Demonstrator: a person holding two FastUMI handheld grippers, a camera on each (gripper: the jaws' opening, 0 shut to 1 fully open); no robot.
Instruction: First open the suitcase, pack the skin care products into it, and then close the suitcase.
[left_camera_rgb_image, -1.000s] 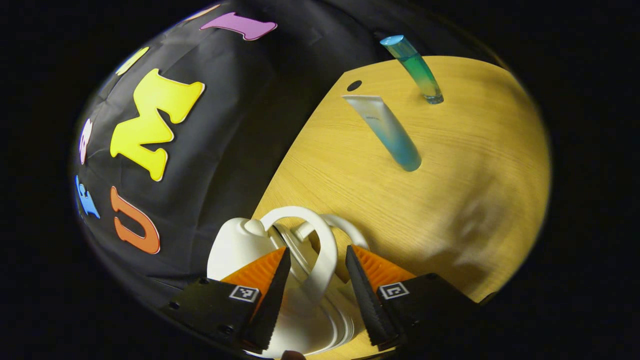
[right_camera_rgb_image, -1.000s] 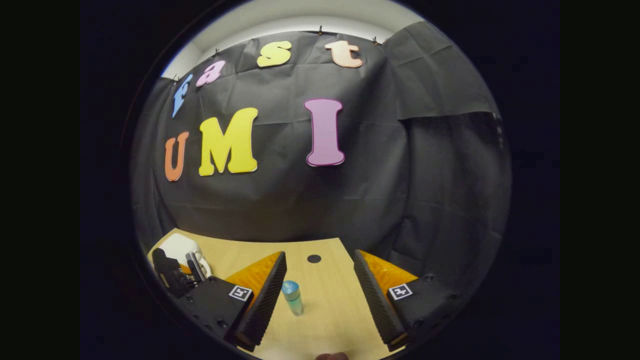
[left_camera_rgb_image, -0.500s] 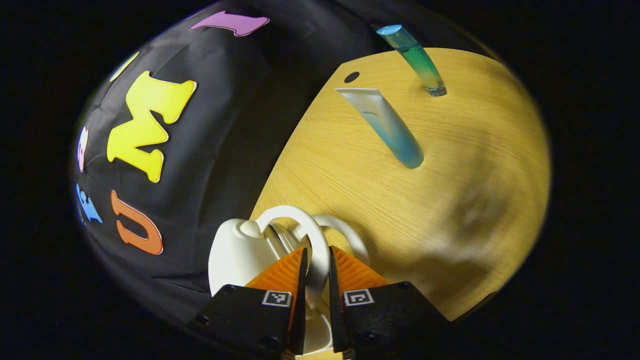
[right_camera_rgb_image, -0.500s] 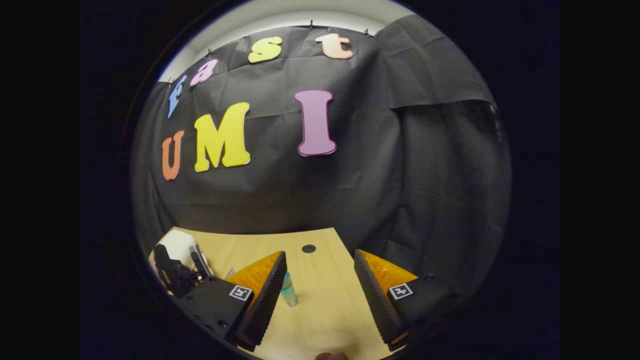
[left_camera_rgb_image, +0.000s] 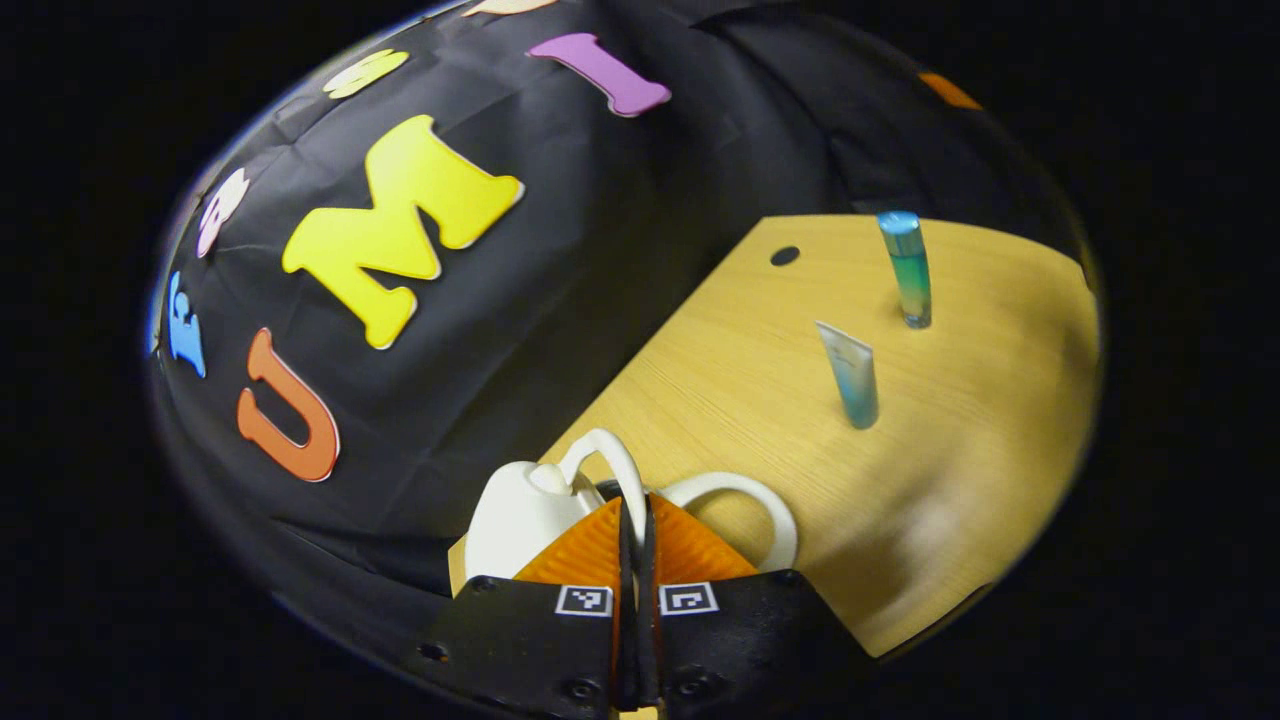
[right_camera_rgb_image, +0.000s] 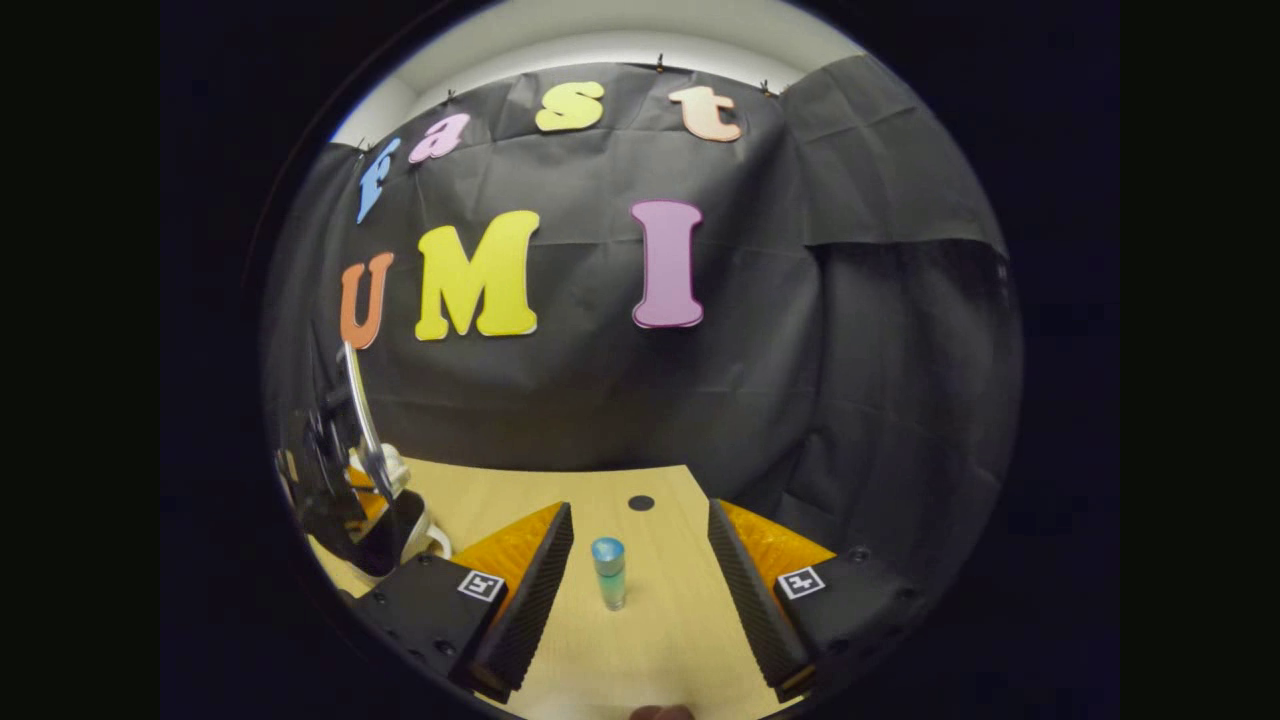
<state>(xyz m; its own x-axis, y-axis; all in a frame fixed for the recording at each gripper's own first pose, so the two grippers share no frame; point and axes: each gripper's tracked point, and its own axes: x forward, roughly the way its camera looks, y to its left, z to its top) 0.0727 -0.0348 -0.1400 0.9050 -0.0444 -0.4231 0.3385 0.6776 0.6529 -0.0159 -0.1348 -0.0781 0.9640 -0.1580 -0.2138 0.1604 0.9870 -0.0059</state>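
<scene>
A: In the left gripper view our left gripper (left_camera_rgb_image: 634, 520) sits at the bottom centre with its jaws pinched nearly together on one white loop handle (left_camera_rgb_image: 612, 462) of the small white suitcase (left_camera_rgb_image: 515, 510). The second loop handle (left_camera_rgb_image: 745, 500) lies free just to the right of our fingers.

B: So we judge the step to be opening the case by that handle. Where are the products?

A: Both stand upright on the wooden table (left_camera_rgb_image: 950, 480) in the right half of that view: the white-and-blue tube (left_camera_rgb_image: 852, 375) nearer us, the blue-green bottle (left_camera_rgb_image: 908, 268) beyond it, well apart from the suitcase.

B: And our right gripper (right_camera_rgb_image: 640, 580)?

A: In the right gripper view its jaws stand wide apart, holding nothing, with the bottle (right_camera_rgb_image: 608, 572) framed between them but farther off. The suitcase (right_camera_rgb_image: 395, 480) and the left gripper (right_camera_rgb_image: 340, 480) show at the lower left edge.

B: Then we'd lift the held handle in an arc about the hinge, not straight up, so the lower shell stays on the table. We cannot tell where the hinge lies.

A: Agreed. If the whole case rises, we could bring the right gripper over to steady the free handle, keeping clear of the standing products.
</scene>
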